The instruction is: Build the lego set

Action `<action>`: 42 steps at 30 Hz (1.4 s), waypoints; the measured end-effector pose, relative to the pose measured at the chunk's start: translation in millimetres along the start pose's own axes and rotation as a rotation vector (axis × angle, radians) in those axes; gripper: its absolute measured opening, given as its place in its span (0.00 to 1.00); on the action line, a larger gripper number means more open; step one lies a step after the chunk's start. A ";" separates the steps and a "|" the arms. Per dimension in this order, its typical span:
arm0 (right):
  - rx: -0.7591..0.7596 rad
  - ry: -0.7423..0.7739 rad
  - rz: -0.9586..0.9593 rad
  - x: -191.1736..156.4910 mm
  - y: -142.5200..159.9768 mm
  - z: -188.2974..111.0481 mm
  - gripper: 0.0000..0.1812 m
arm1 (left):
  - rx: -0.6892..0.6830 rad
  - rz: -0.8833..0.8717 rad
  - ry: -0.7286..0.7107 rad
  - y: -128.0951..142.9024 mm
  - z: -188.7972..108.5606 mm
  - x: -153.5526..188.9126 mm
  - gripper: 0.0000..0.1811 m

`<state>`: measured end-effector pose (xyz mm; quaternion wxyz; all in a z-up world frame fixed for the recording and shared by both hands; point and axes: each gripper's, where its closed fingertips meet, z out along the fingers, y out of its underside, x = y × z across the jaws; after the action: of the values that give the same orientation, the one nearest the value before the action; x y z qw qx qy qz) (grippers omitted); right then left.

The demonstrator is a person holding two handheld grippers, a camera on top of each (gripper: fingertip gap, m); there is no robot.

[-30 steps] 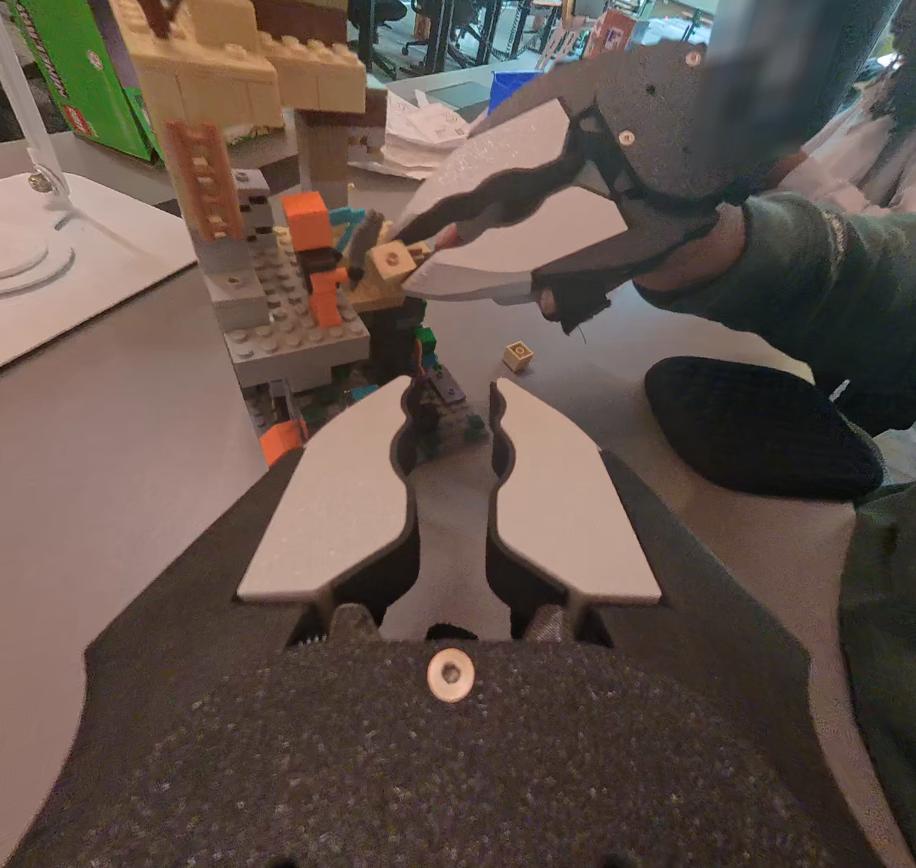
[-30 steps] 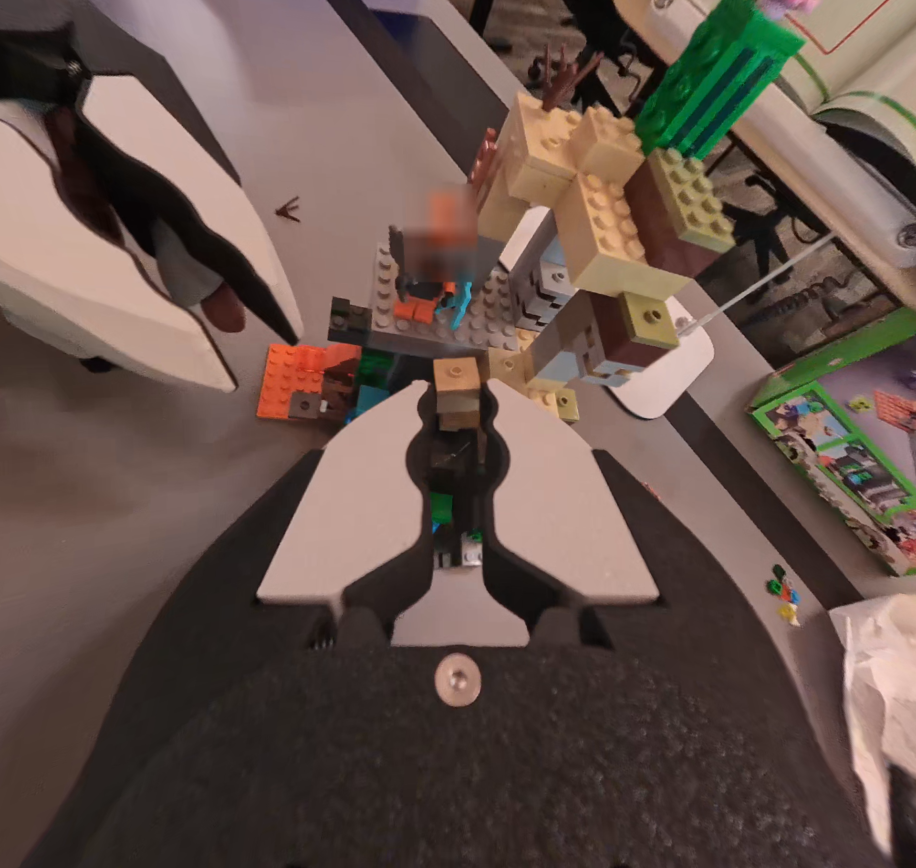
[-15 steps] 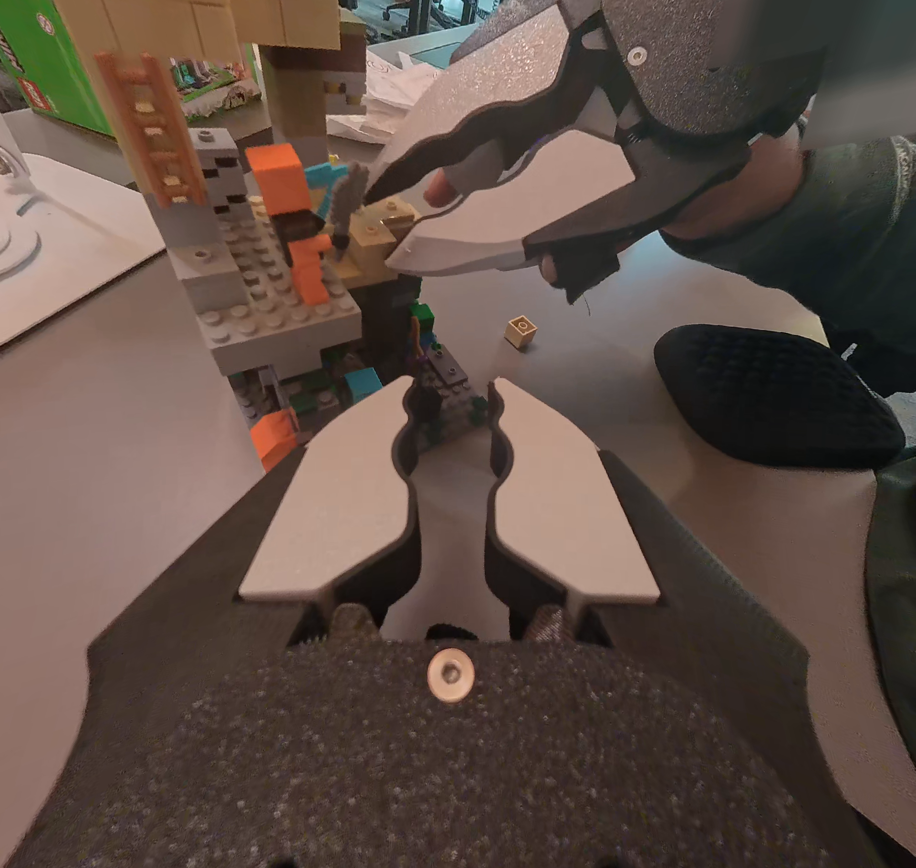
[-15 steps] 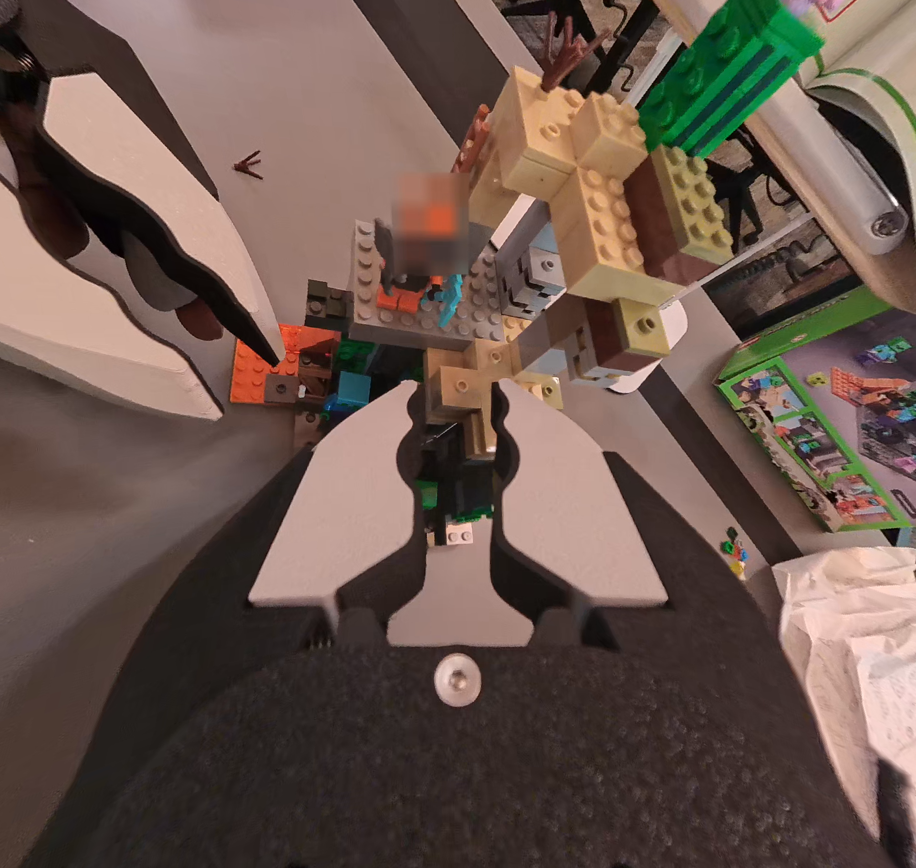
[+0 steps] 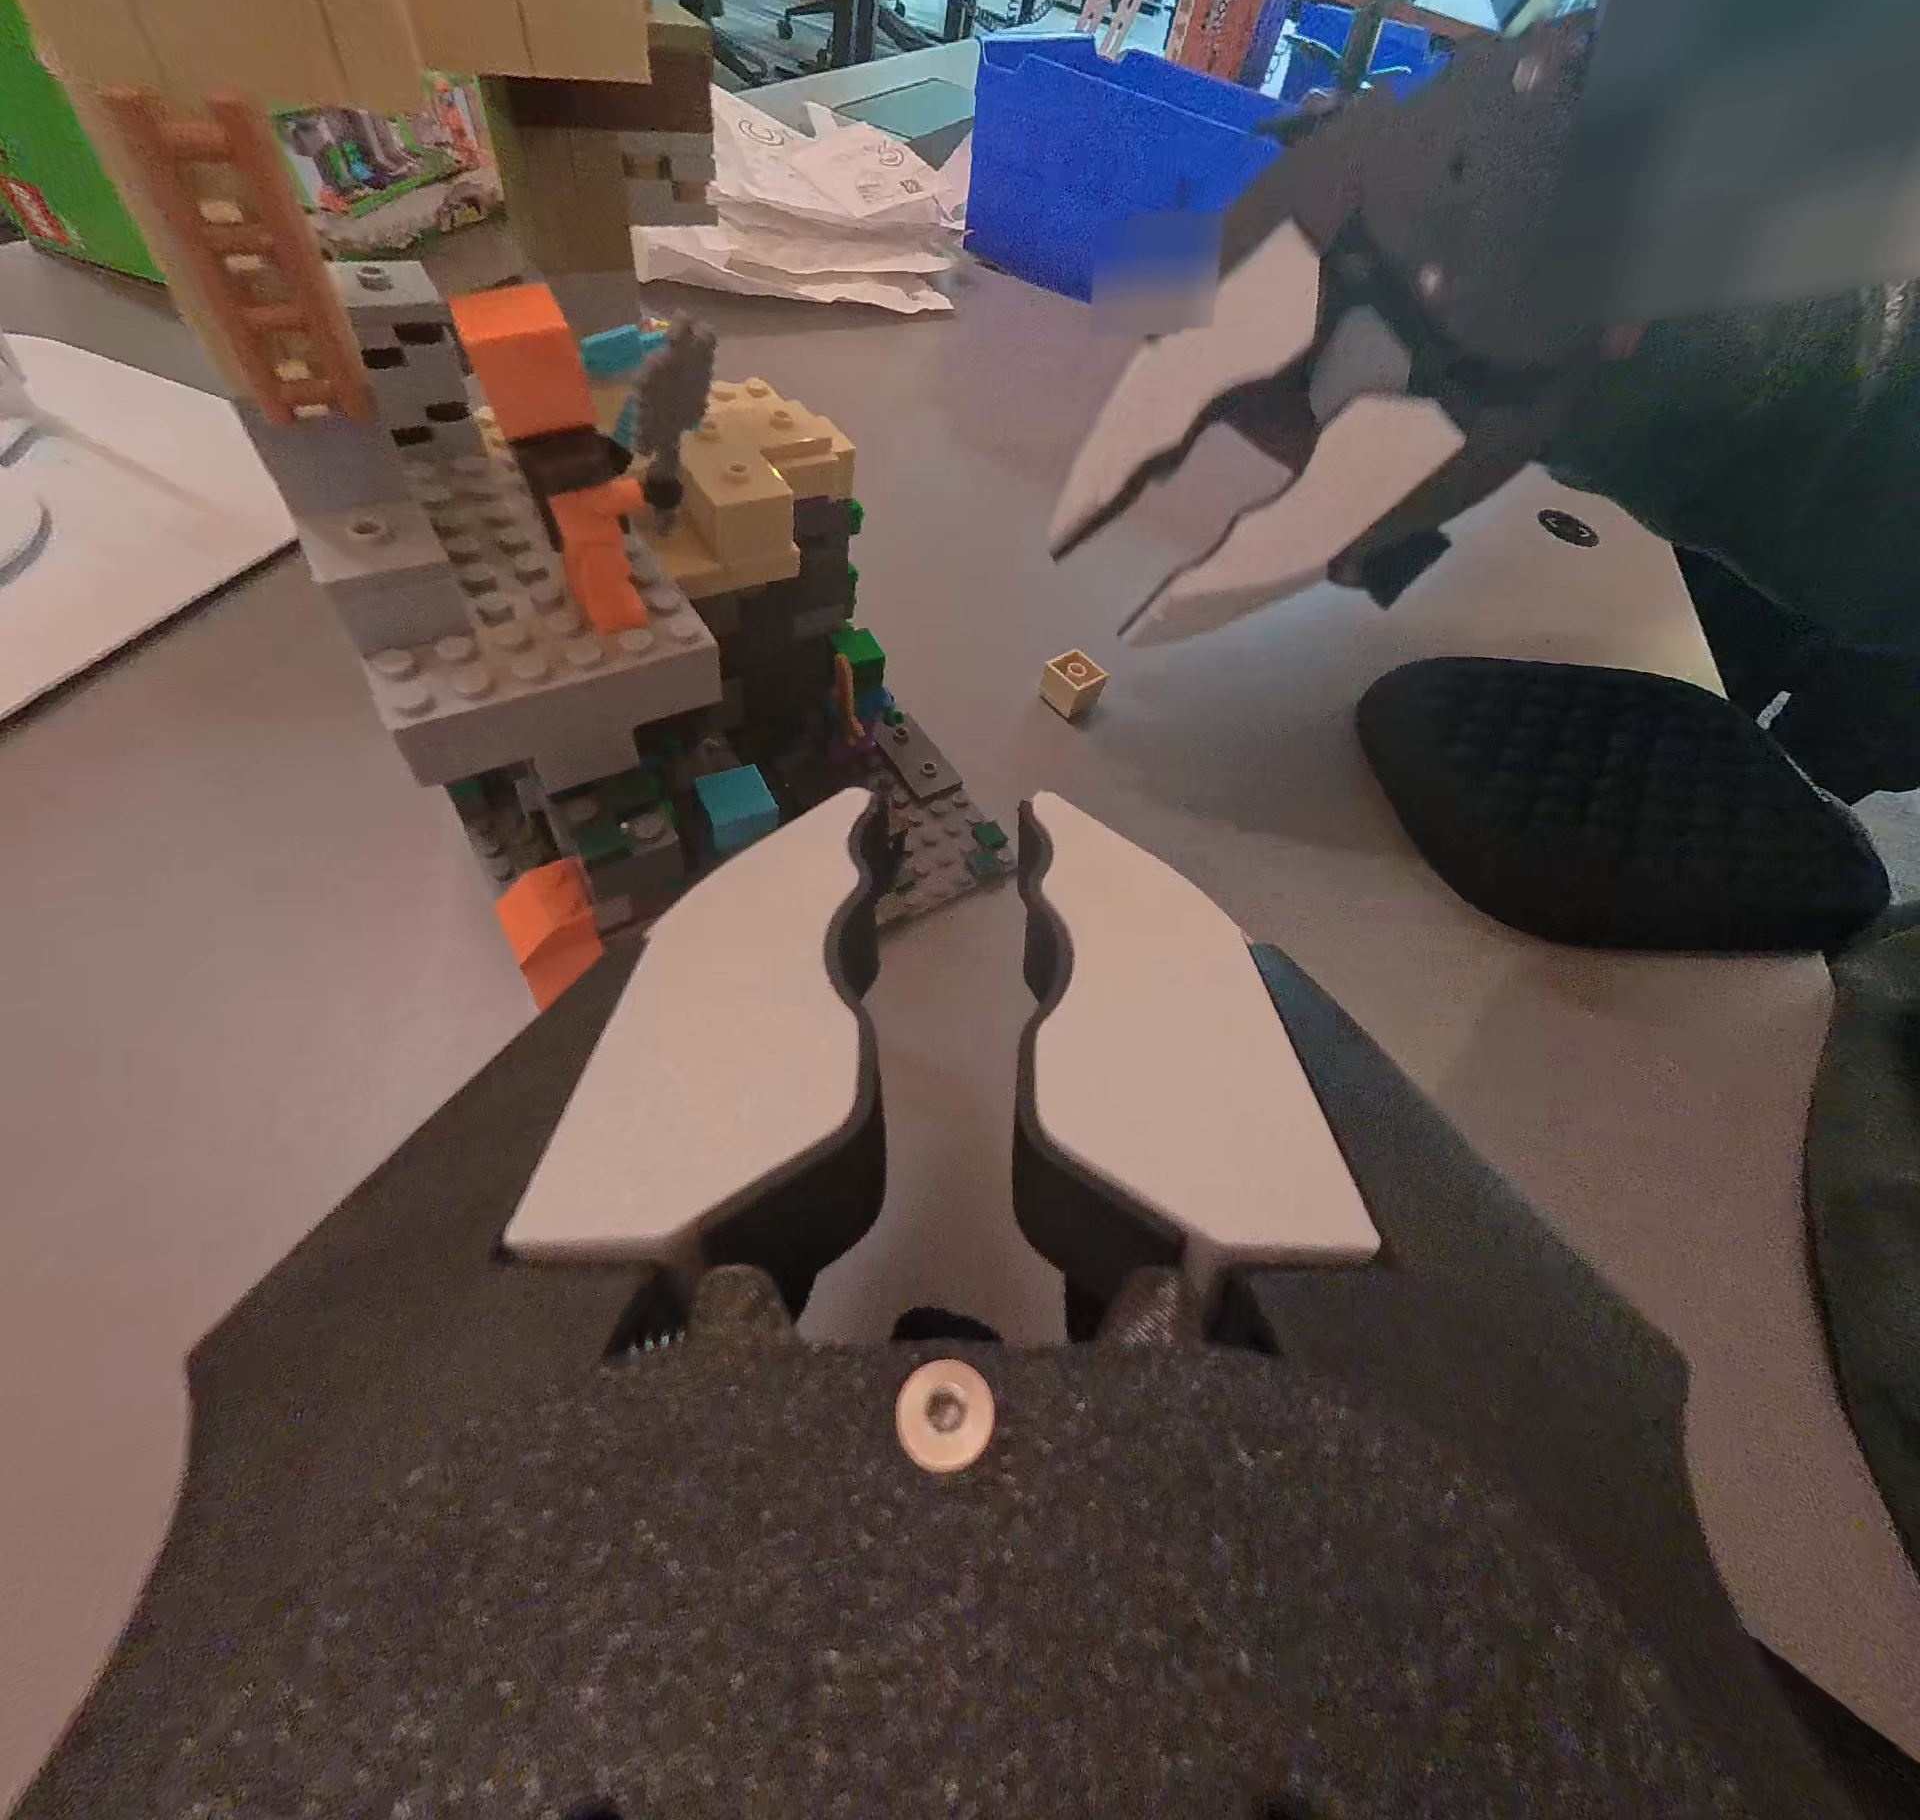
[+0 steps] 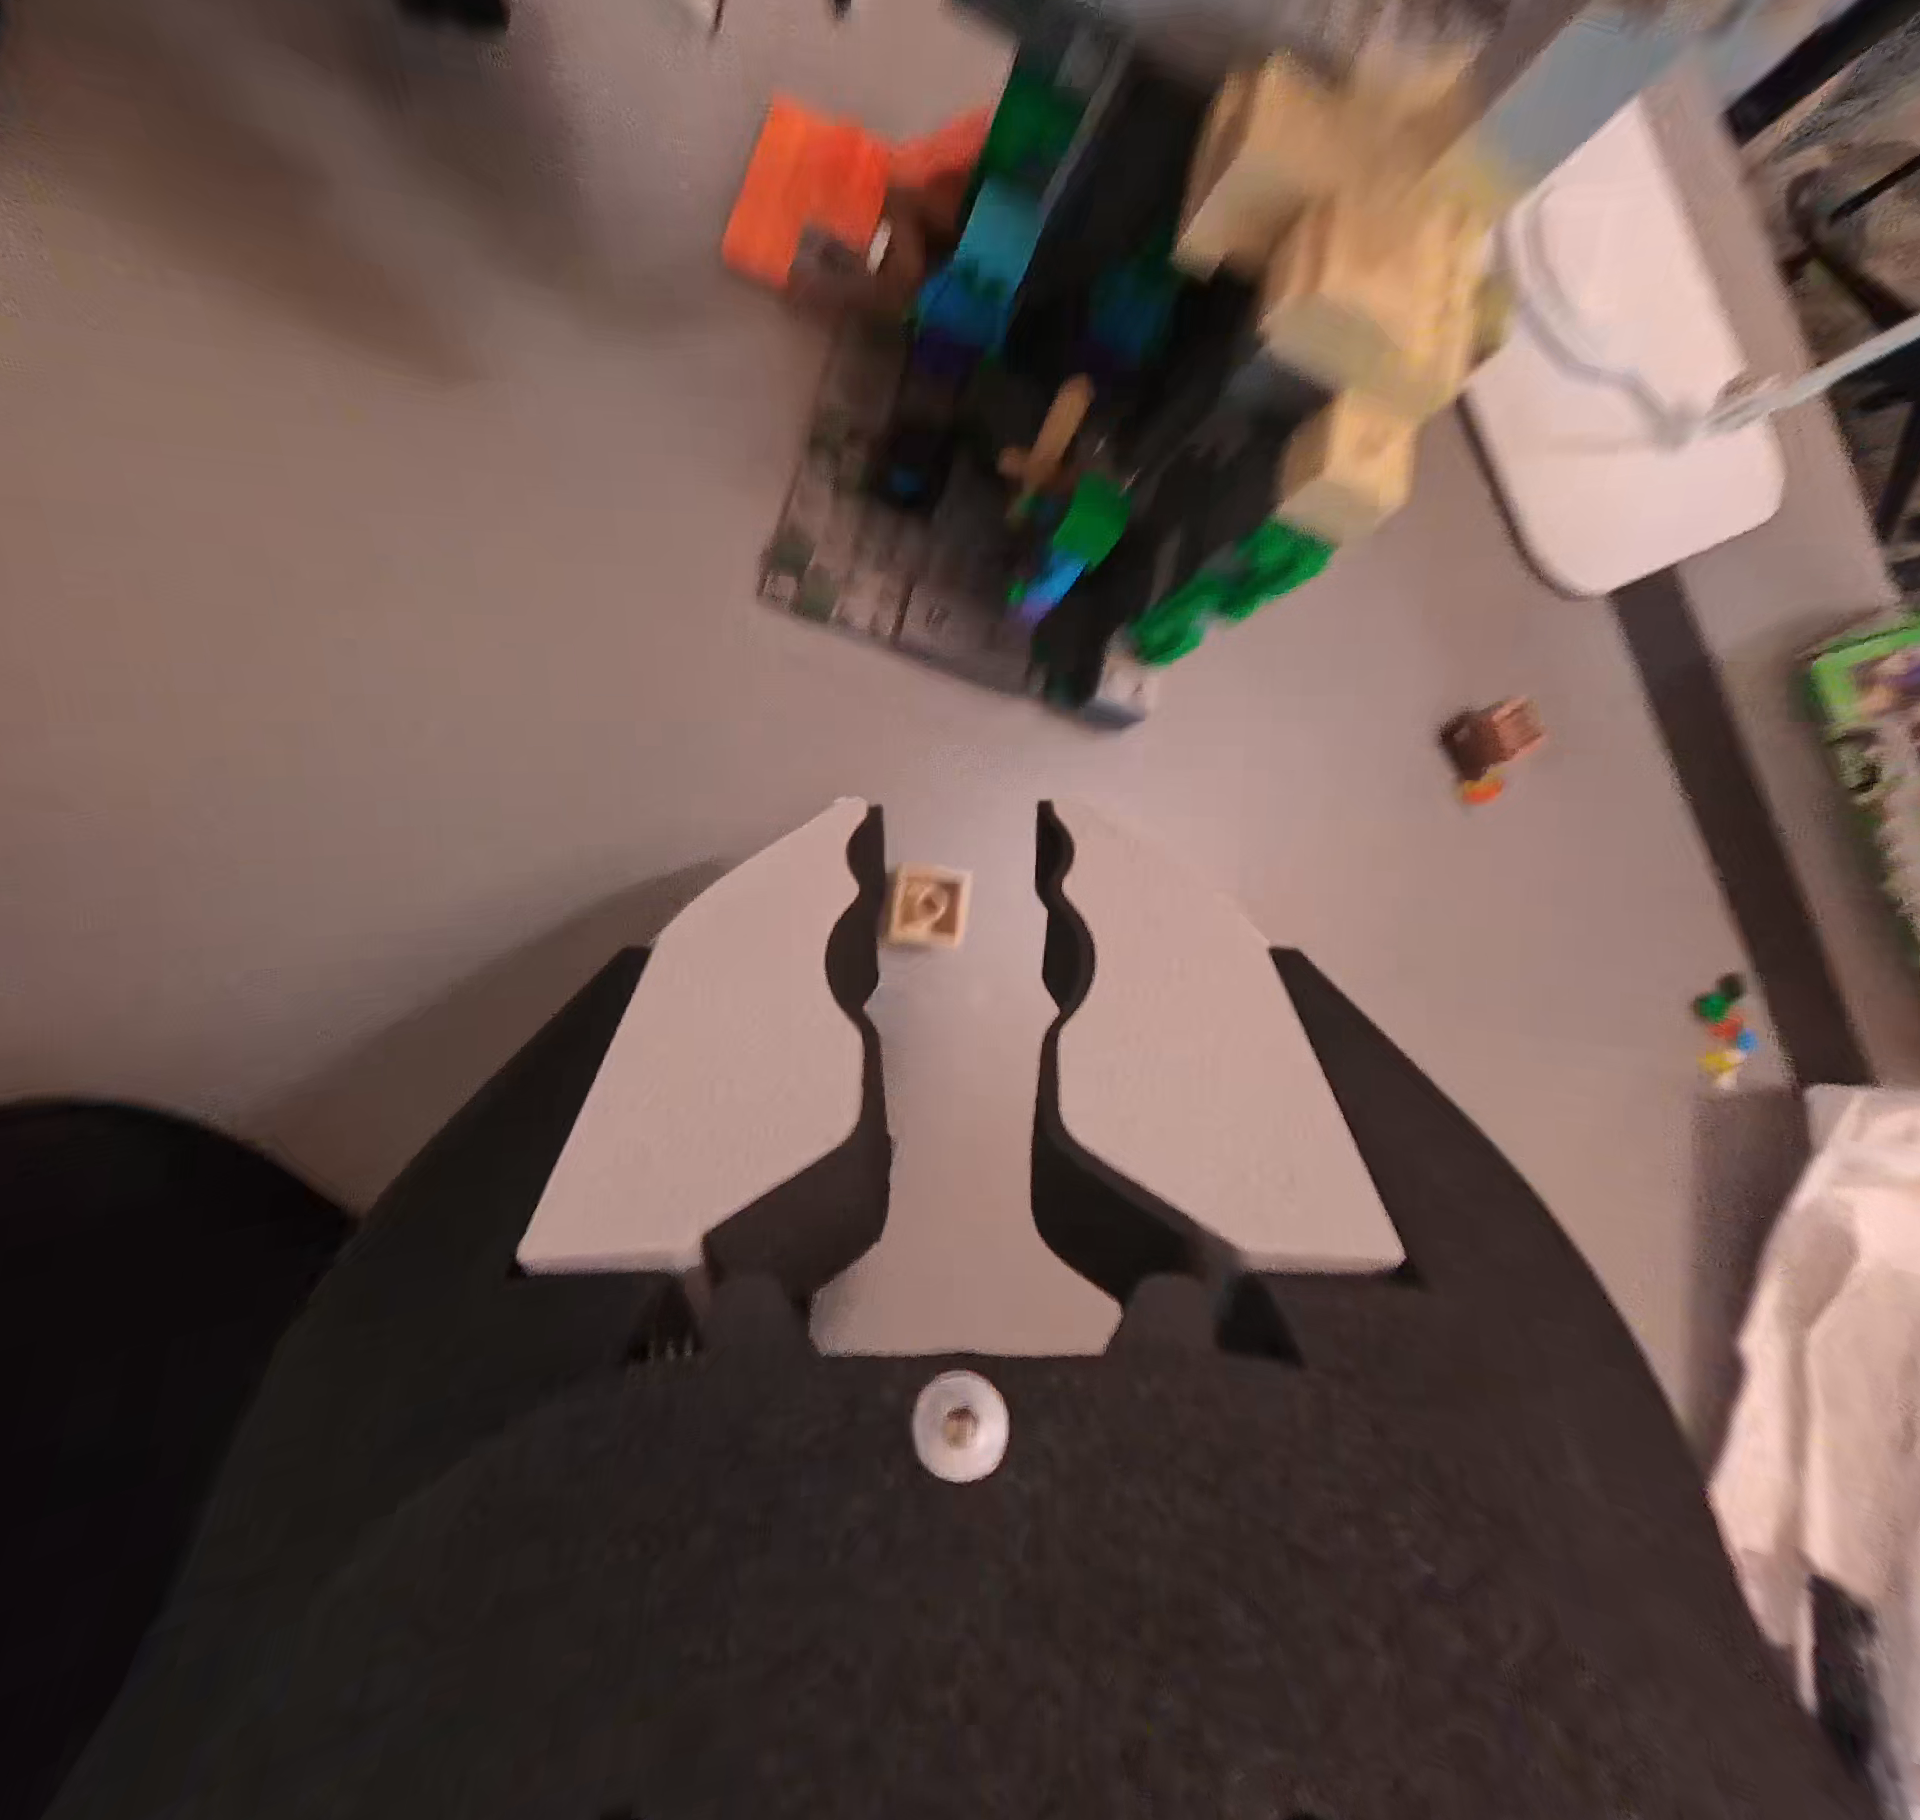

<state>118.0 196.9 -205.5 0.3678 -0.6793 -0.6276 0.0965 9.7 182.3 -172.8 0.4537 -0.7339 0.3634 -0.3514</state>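
- Lego build (image 5: 582, 565) — stands on the grey counter (image 5: 208, 887), far left of centre; orange minifigure (image 5: 582, 482) on its grey studded platform.
- Loose tan brick (image 6: 928, 906) — lies on the counter, between the right gripper (image 6: 954, 814) fingers, untouched.
- Right gripper — jaws apart, empty.
- Left gripper (image 5: 945, 809) — jaws apart, empty, tips just beside the build's base plate.
- Blue bin (image 5: 1091, 160) and crumpled papers (image 5: 821, 212) — beyond the build.

Loose brick (image 5: 1074, 681): tan. Minifigure (image 5: 569, 466): orange, grey sword. Ladder (image 5: 244, 258): light brown. Platform (image 5: 540, 664): grey. Bin (image 5: 1101, 175): blue. Gripper fingers (image 5: 727, 1043): white, black pads.
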 end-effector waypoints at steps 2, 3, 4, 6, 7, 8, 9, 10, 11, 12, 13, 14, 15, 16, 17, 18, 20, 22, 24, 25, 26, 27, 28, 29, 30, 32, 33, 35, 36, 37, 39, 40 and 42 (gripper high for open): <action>-0.021 -0.023 0.015 -10.8 19.2 3.6 0.17 | -0.001 0.004 0.017 0.2 3.6 4.0 0.13; -0.025 -0.023 0.030 -11.9 24.7 5.7 0.18 | -0.002 0.012 0.029 0.2 5.5 7.5 0.13; -0.027 -0.019 0.044 -10.9 28.5 8.1 0.18 | -0.004 0.027 0.037 0.2 7.5 11.1 0.13; -0.027 -0.018 0.066 -6.8 33.6 13.4 0.17 | -0.006 0.079 0.050 -0.2 10.6 19.9 0.13; -0.036 -0.028 0.077 -6.0 36.4 16.4 0.15 | -0.008 0.111 0.056 -0.3 11.9 24.8 0.13; -0.044 -0.044 0.085 -6.7 38.5 18.8 0.11 | -0.010 0.145 0.057 -0.5 13.0 29.4 0.13; -0.040 -0.063 0.097 -8.1 38.4 19.8 0.09 | -0.009 0.178 0.059 -0.9 13.9 34.1 0.14; -0.029 -0.101 0.125 -11.5 35.7 19.1 0.09 | -0.006 0.207 0.069 -1.5 14.4 39.9 0.14; -0.006 -0.164 0.173 -17.8 29.0 15.9 0.09 | 0.002 0.234 0.084 -2.2 14.6 46.4 0.15; 0.031 -0.225 0.233 -22.9 18.6 10.8 0.09 | 0.012 0.262 0.097 -3.1 14.8 52.6 0.16; 0.072 -0.293 0.291 -28.6 6.4 4.2 0.09 | 0.021 0.293 0.103 -3.9 15.1 57.9 0.17; 0.113 -0.371 0.345 -35.0 -6.6 -3.5 0.09 | 0.031 0.331 0.108 -4.9 15.8 62.9 0.19; 0.153 -0.439 0.394 -40.1 -19.4 -11.6 0.09 | 0.043 0.374 0.112 -6.1 16.2 68.0 0.20; 0.191 -0.505 0.437 -44.8 -31.6 -19.9 0.09 | 0.055 0.421 0.111 -7.3 16.5 72.5 0.20; 0.226 -0.575 0.479 -49.7 -42.7 -28.0 0.09 | 0.069 0.466 0.102 -8.4 16.4 76.0 0.21; 0.250 -0.642 0.530 -54.2 -52.4 -34.9 0.09 | 0.085 0.508 0.093 -9.3 15.7 79.5 0.21; 0.294 -0.782 0.647 -63.6 -69.5 -46.9 0.09 | 0.137 0.587 0.055 -13.3 12.3 85.3 0.22; 0.338 -0.901 0.761 -70.6 -82.5 -54.6 0.09 | 0.201 0.665 0.020 -19.2 7.1 93.2 0.22; 0.374 -1.006 0.852 -77.2 -91.2 -60.3 0.09 | 0.254 0.737 -0.014 -24.9 1.7 101.5 0.21; 0.378 -1.056 0.881 -81.9 -93.3 -62.0 0.09 | 0.269 0.769 -0.024 -26.5 -0.3 105.2 0.21; 0.376 -1.103 0.895 -87.1 -94.4 -63.3 0.09 | 0.280 0.793 -0.030 -27.6 -1.9 108.4 0.21; 0.372 -1.131 0.903 -91.3 -94.8 -62.9 0.09 | 0.286 0.814 -0.027 -27.5 -3.0 111.7 0.20; 0.369 -1.152 0.913 -94.0 -95.0 -62.4 0.09 | 0.286 0.833 -0.020 -26.3 -3.5 114.8 0.19; 0.366 -1.174 0.926 -95.6 -95.6 -62.5 0.09 | 0.282 0.852 -0.013 -24.1 -3.8 117.5 0.18; 0.367 -1.193 0.939 -96.6 -96.4 -63.0 0.09 | 0.283 0.866 -0.001 -22.1 -4.7 120.9 0.14; 0.361 -1.205 0.945 -98.8 -96.4 -62.8 0.09 | 0.283 0.876 0.010 -19.0 -5.9 124.8 0.10; 0.360 -1.204 0.946 -99.4 -96.2 -62.4 0.09 | 0.280 0.865 0.012 -18.2 -6.4 124.8 0.10; 0.366 -1.209 0.958 -99.6 -96.8 -62.2 0.09 | 0.281 0.829 0.022 -18.1 -7.7 124.8 0.09; 0.372 -1.208 0.966 -99.1 -97.1 -61.5 0.09 | 0.279 0.816 0.022 -18.0 -7.9 124.2 0.08; 0.378 -1.207 0.977 -98.4 -97.4 -60.9 0.09 | 0.277 0.807 0.018 -18.0 -8.0 123.1 0.08; 0.395 -1.215 0.999 -97.4 -98.4 -60.8 0.09 | 0.282 0.799 0.014 -18.7 -8.4 122.6 0.08; 0.404 -1.215 1.013 -96.4 -98.7 -60.6 0.09 | 0.284 0.808 -0.001 -19.1 -8.3 121.5 0.09; 0.416 -1.228 1.027 -96.9 -99.3 -61.2 0.09 | 0.293 0.831 -0.015 -19.3 -8.5 122.3 0.09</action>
<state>58.0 78.4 -132.4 -0.0122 -0.6261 -0.2978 0.7205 66.4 80.9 -129.4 0.6585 -0.4559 0.5707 -0.1813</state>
